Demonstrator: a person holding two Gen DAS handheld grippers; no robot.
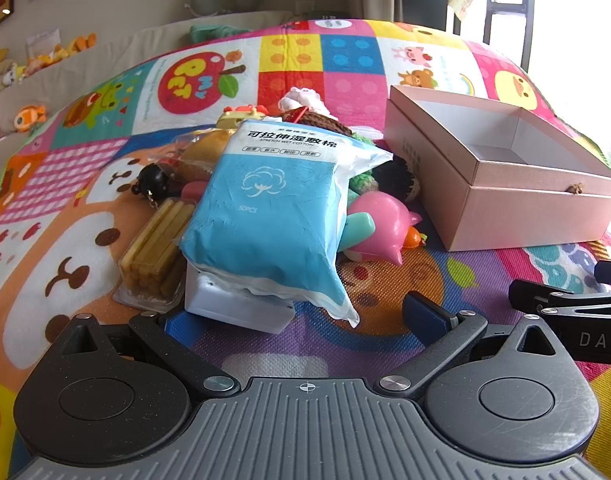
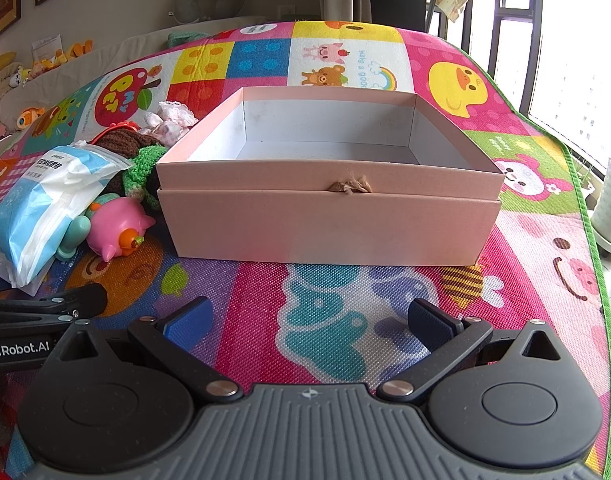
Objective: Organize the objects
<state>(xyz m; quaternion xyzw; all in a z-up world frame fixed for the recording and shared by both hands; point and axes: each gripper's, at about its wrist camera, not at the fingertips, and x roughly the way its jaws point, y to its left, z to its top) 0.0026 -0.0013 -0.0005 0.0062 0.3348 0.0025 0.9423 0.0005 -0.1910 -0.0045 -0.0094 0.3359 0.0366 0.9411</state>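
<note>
Mat point(image 2: 325, 292) lies bare between right hand-held gripper point(image 2: 309, 320) and pink box point(image 2: 329, 224).

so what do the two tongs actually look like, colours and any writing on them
Both the left tongs and right tongs match: black linkage arms with silver rivets, blue pads on the fingertips, round black hubs and a ribbed grey body. White lettering runs along the sides, only partly readable.

Open pink box point(image 2: 329, 220) beside heaped toys point(image 1: 273, 200) on mat
</note>
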